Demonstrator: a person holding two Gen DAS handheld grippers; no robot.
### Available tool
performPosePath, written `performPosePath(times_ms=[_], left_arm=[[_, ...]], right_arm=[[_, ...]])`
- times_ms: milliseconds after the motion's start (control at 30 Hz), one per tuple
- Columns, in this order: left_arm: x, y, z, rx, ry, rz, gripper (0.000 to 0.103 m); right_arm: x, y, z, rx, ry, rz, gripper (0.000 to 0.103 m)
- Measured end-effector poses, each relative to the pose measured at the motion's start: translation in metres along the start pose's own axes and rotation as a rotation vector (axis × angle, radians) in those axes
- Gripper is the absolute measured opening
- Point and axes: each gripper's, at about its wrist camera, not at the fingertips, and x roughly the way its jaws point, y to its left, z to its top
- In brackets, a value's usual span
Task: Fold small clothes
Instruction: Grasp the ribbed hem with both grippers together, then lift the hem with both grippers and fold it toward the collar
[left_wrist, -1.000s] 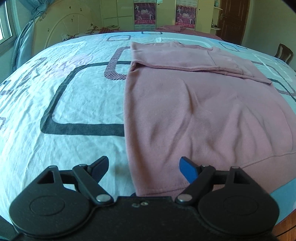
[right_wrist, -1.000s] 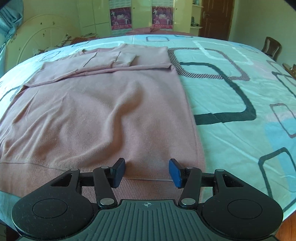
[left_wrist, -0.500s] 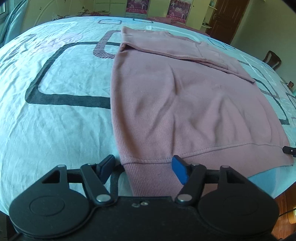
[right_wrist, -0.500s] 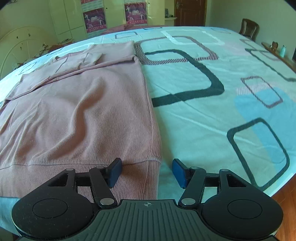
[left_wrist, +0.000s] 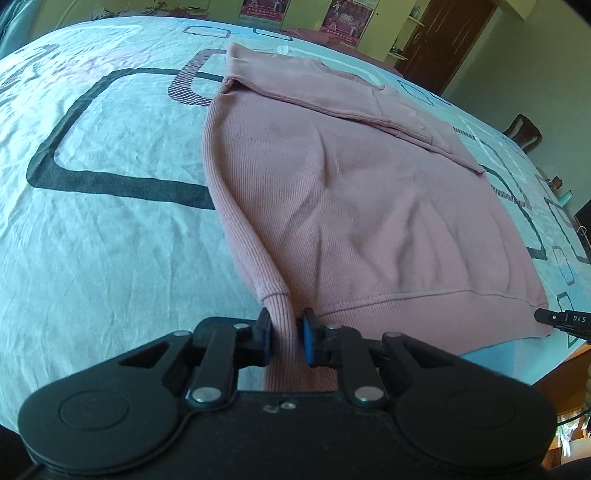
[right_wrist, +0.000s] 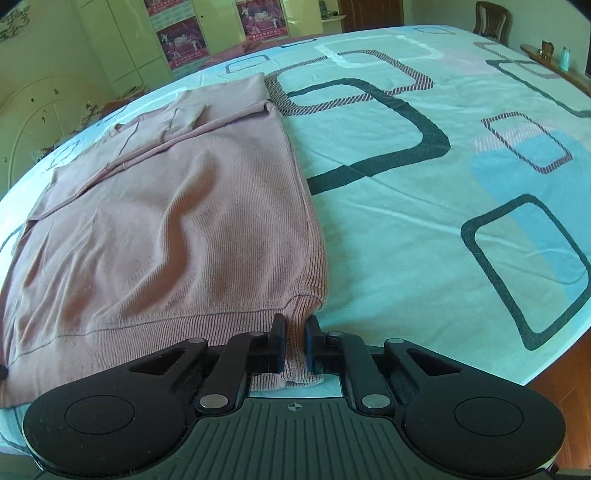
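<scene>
Left wrist view: left gripper (left_wrist: 284, 334) clamped onto the ribbed hem at the near left corner of a pink sweater (left_wrist: 369, 206), jaws just closed from wide to a narrow pinch, cloth bunched into a raised ridge between the blue pads (left_wrist: 307, 338). Sweater spread flat on a bed sheet (left_wrist: 110, 240) of pale blue with dark rounded-square outlines, sleeves folded across the far end of the body. Left side edge of the garment lifted slightly into a curved fold running up from the pinch. At the far right corner of the hem, just the black tip of the right gripper (left_wrist: 561, 318) visible, touching or very near the cloth; contact not clear from here. Dark wooden door (left_wrist: 447, 40) and posters (left_wrist: 343, 18) on the far wall, a chair (left_wrist: 522, 131) beyond the bed's right side.

Right wrist view: right gripper (right_wrist: 294, 341) likewise shut tight on the ribbed hem at the near right corner of the same sweater (right_wrist: 177, 229), jaws just closed, a small tuck of knit standing up between the fingers (right_wrist: 313, 343). Rest of the hem lying flat toward the left. Patterned sheet (right_wrist: 424, 221) bare to the right of the garment. Pale wardrobe doors (right_wrist: 122, 40) with posters (right_wrist: 184, 40) behind the bed, a chair (right_wrist: 493, 16) at the upper right.
</scene>
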Motion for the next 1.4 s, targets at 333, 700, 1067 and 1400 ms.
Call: performPosePath(times_ms=[333,700,1067,1400], left_arm=[[-0.002,0.003,0.002,-0.014,0.000,-0.022,0.012],[-0.029,-0.007,0.039,-0.022,-0.135,-0.104,0.005],[-0.017,-0.017,0.134,-0.049,-0.301,-0.098,0.005],[0.039,-0.017,0.238,-0.062,-0.377,-0.021,0.005]], right_arm=[[0.005,0.001,0.002,-0.018,0.030,0.005,0.011],[-0.018,0.010,0.030,0.015,-0.028,0.150,0.008],[-0.011,0.016,0.128,0.069,-0.158,0.280,0.008],[0.071,0.031,0.251,0.113,-0.185,0.327,0.008]])
